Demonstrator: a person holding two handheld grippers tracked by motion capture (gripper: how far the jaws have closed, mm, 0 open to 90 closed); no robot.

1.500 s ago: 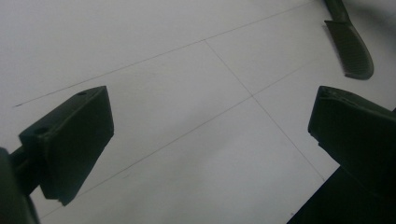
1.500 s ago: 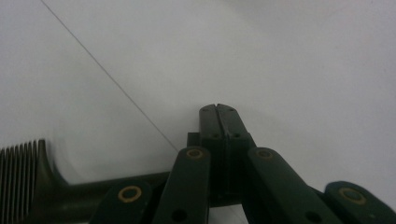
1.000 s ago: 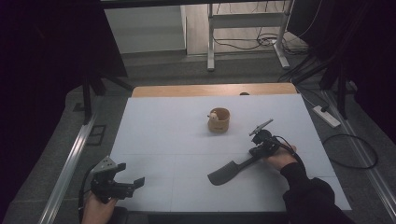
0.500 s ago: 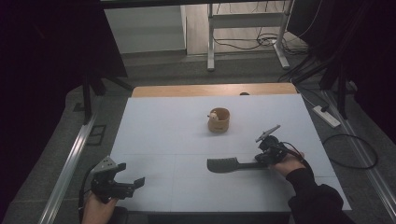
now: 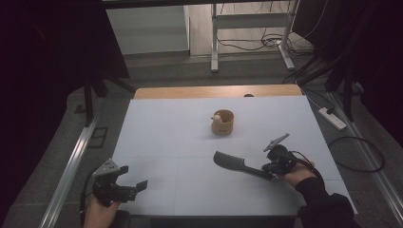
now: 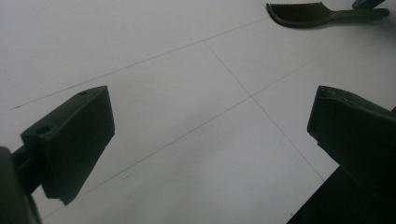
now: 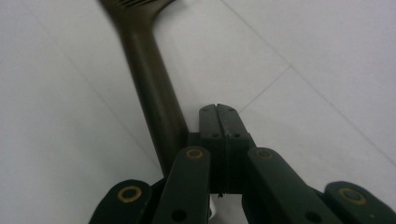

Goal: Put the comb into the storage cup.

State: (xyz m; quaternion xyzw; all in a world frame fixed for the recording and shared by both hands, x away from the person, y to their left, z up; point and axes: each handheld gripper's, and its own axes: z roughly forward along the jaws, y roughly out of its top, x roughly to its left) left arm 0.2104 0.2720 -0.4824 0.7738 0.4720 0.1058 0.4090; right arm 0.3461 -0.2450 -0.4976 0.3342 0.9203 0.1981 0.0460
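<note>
A dark spatula (image 5: 237,164) lies on the white table (image 5: 190,137) right of the middle, with its slotted head toward the left and slightly away from me. My right gripper (image 5: 267,171) is at the handle end. In the right gripper view its jaws (image 7: 218,109) are shut pad against pad, nothing between them, and the spatula handle (image 7: 149,74) runs along their left side. My left gripper (image 5: 133,176) rests open near the table's front left corner. In the left gripper view its jaws (image 6: 210,121) stand wide apart over bare table, with the spatula (image 6: 303,11) far off.
A small round wooden cup (image 5: 222,122) with a pale object at its rim stands past the middle of the table. A power strip (image 5: 332,118) and cables lie on the floor at the right. A metal rail (image 5: 71,166) runs along the left.
My right hand has moved right and slightly away from me, and the spatula has swung with it: its head went from pointing toward the front left to pointing left and a little away. The left gripper stayed still.
</note>
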